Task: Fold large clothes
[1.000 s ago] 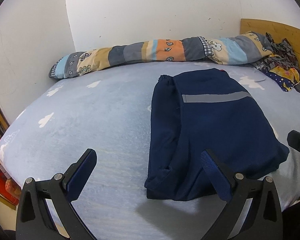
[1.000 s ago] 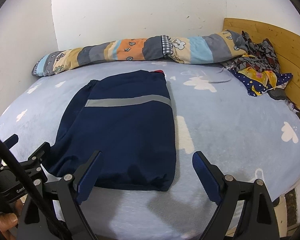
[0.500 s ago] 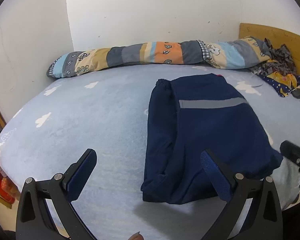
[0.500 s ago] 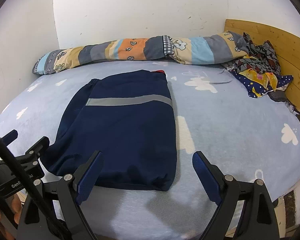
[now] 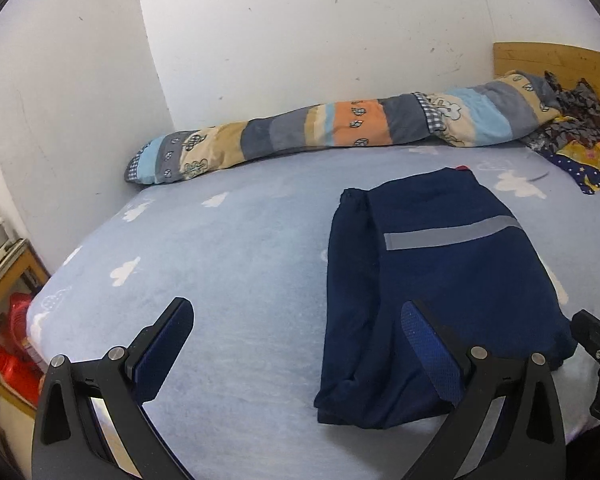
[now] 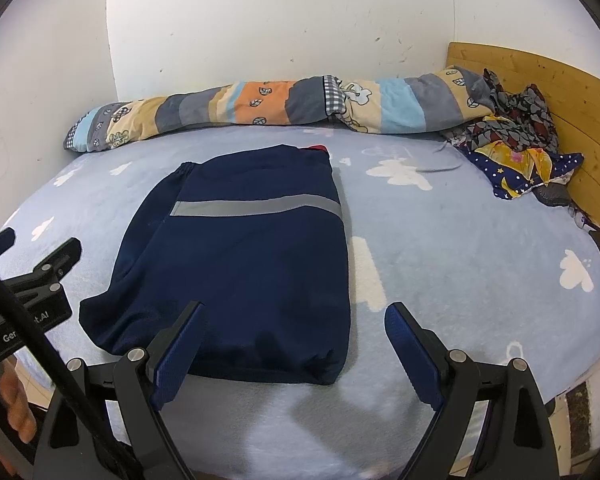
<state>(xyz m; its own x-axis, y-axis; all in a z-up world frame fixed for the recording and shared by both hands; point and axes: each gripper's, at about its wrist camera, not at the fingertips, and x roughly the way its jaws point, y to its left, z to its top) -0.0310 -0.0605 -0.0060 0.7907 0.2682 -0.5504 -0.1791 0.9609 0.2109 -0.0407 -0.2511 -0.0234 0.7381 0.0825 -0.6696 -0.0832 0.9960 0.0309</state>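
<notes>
Left wrist: left gripper (image 5: 296, 338) wide, empty, above bed (image 5: 220, 248); folded navy garment (image 5: 432, 280) lies right of centre. Right wrist: right gripper (image 6: 294, 346) wide, empty, at the hem. Probably pinch both near corners together, fold away evenly

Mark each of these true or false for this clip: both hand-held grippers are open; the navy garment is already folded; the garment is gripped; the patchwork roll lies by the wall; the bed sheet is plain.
1. Both the left hand-held gripper and the right hand-held gripper are open: true.
2. The navy garment lies folded on the bed sheet: true.
3. The garment is gripped: false, neither gripper holds anything.
4. The patchwork roll lies by the wall: true.
5. The sheet is plain: false, it has white clouds.
</notes>
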